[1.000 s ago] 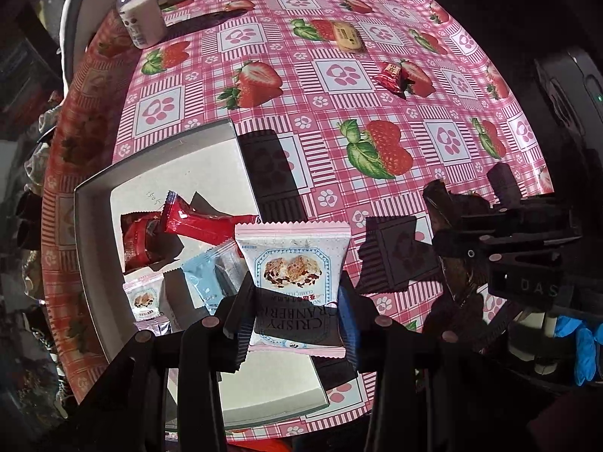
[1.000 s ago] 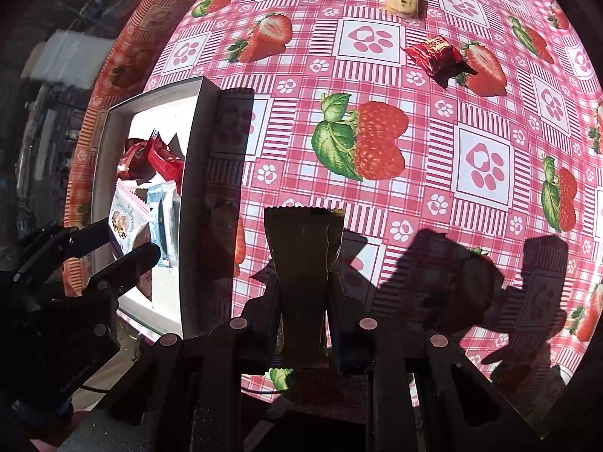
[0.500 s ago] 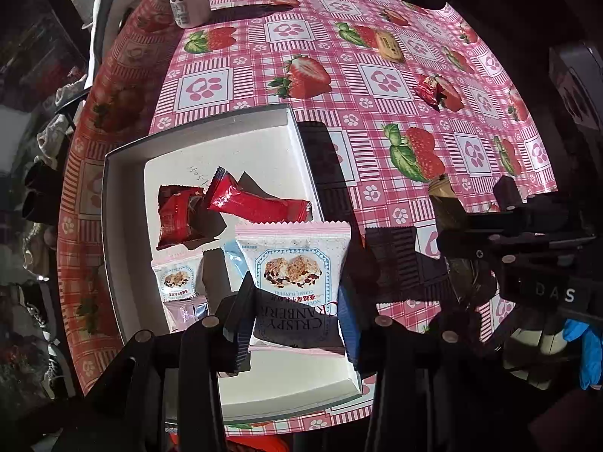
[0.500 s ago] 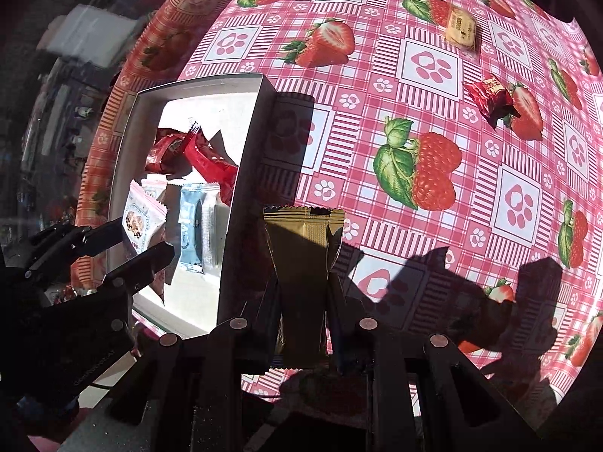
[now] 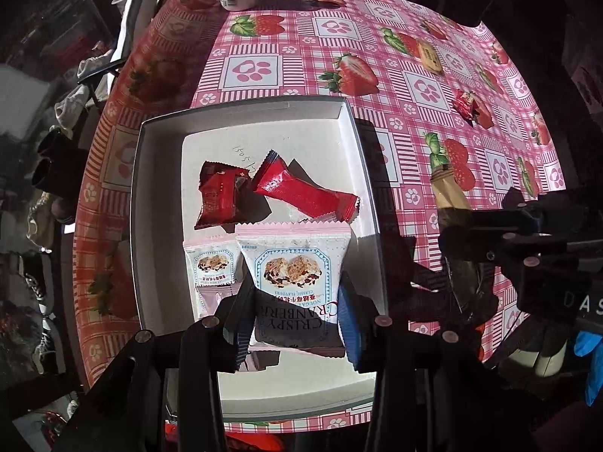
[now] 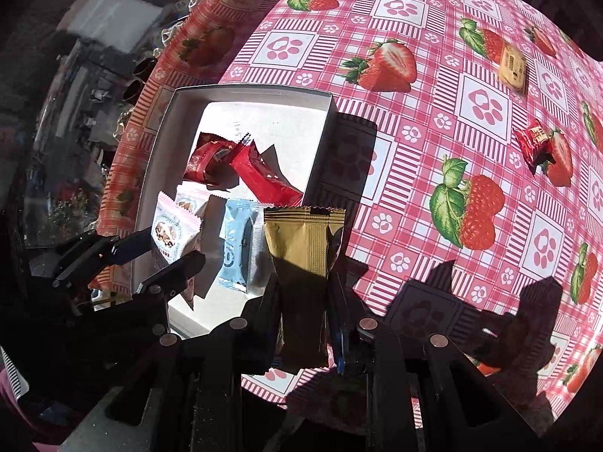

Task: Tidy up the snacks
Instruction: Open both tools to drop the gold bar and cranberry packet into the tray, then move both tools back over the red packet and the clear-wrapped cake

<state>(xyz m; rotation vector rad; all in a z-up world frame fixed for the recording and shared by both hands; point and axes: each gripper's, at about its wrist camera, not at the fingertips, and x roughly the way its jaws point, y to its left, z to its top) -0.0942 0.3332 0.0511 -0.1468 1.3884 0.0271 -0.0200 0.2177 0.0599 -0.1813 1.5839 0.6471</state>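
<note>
left gripper (image 5: 296, 301) being pointed steeply down over white box (image 5: 158, 196), cranberry packet (image 5: 294, 263) being pinched; gold packet (image 6: 305, 248) being pinched in right gripper (image 6: 305, 301), likewise tilted down.

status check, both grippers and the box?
Left gripper shut on cranberry nougat pack above white box. Right gripper shut on gold packet beside it. Nothing blocking.
</note>
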